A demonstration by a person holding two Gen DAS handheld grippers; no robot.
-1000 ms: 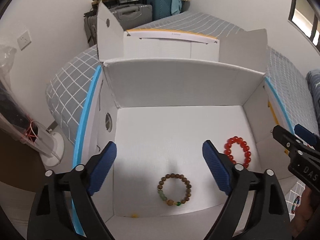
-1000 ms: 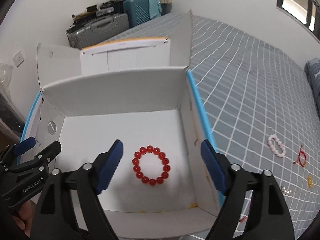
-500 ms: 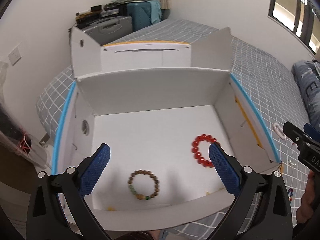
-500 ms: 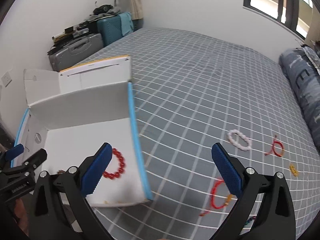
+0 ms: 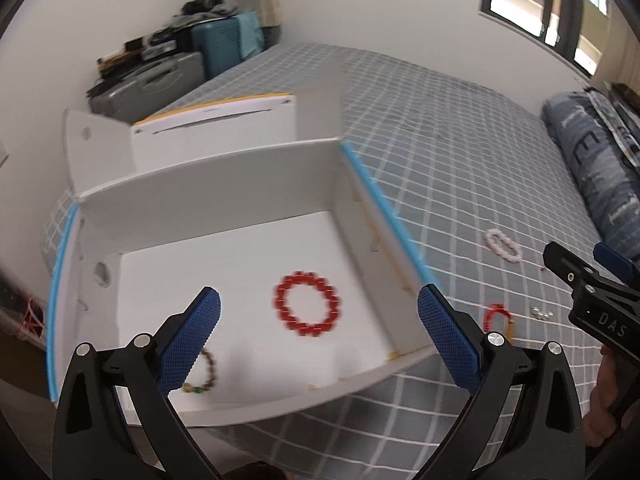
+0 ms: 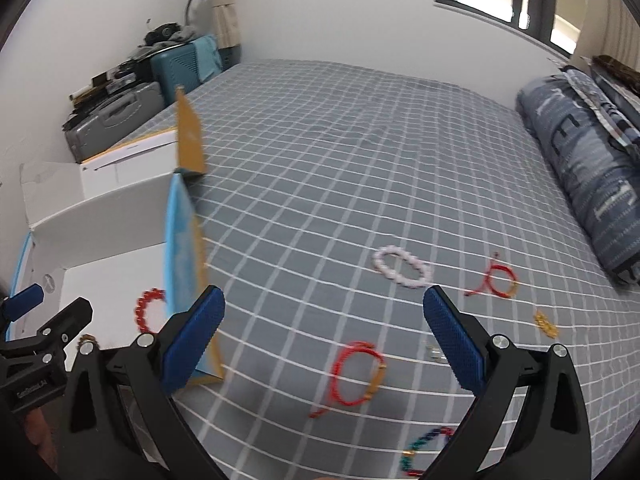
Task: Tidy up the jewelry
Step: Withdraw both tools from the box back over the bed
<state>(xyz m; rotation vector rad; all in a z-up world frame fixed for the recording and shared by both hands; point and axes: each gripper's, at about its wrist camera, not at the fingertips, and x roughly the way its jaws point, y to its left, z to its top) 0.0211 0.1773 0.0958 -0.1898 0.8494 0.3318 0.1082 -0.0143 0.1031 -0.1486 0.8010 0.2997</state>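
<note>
— While my left claw (image 5: pixel 318 320) hangs wide open over the white box (image 5: pixel 208 184), what lies inside?

— The red bead bracelet (image 5: pixel 308 304) sits on the box floor, between my blue pads (image 5: pixel 192 344) and gripped by neither. The brown bead bracelet (image 5: pixel 206 372) lies at the box's near wall, partly hidden behind my left pad.

— And your right claw?

— My right claw (image 6: pixel 320 336) is spread wide too, empty, out past the box's blue-edged side wall, over the grey checked bedspread (image 6: pixel 340 152). A red cord bracelet (image 6: pixel 356 372) lies on the bedspread between its fingers, untouched.

— What else is outside the box?

— Further from the box, the white bead bracelet (image 6: pixel 402 266); beyond that, a second red cord bracelet (image 6: pixel 496 280) and a small gold piece (image 6: pixel 546 322). A multicoloured bead bracelet (image 6: pixel 424 452) lies at the frame's bottom edge, blurred.
</note>
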